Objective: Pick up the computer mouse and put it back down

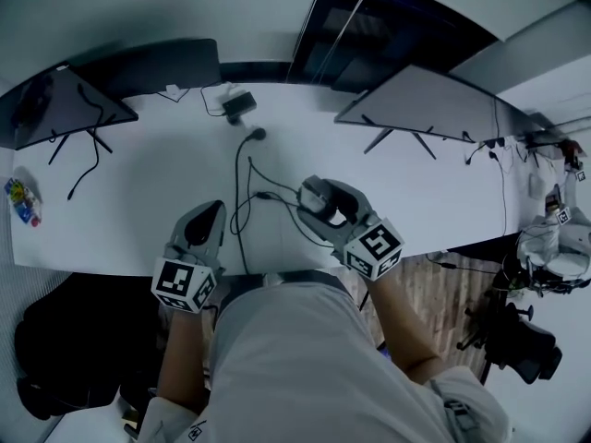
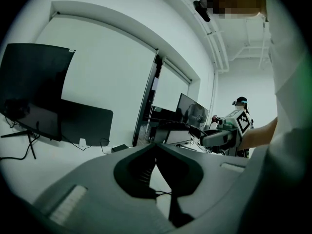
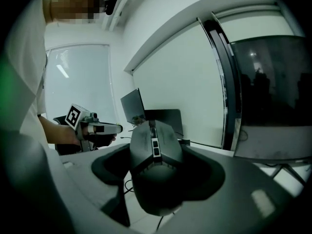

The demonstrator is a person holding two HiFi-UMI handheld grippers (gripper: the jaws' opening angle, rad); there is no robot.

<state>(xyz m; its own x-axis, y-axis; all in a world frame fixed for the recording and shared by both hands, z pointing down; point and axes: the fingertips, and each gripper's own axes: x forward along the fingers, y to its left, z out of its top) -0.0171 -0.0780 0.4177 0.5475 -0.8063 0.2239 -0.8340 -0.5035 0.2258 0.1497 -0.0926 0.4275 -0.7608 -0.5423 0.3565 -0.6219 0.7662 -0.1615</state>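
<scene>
Right hand-held gripper point(image 1: 332, 209) is clamped on the computer mouse point(image 3: 156, 155), one jaw against each flank, wheel and buttons facing up between them. The mouse looks to be clear of the desk point(image 1: 166, 183), over its near edge in front of the person. That's the right place to take it: the sides are the firm part, and the top buttons would click under pressure. It reads as a light, rigid plastic shell, probably smooth, so it could slip if the grip eases. Its cable point(image 1: 236, 187) trails back across the desk and may tug when it's set down. Left hand-held gripper point(image 2: 156, 147) hangs alongside, jaws closed together, holding nothing.
</scene>
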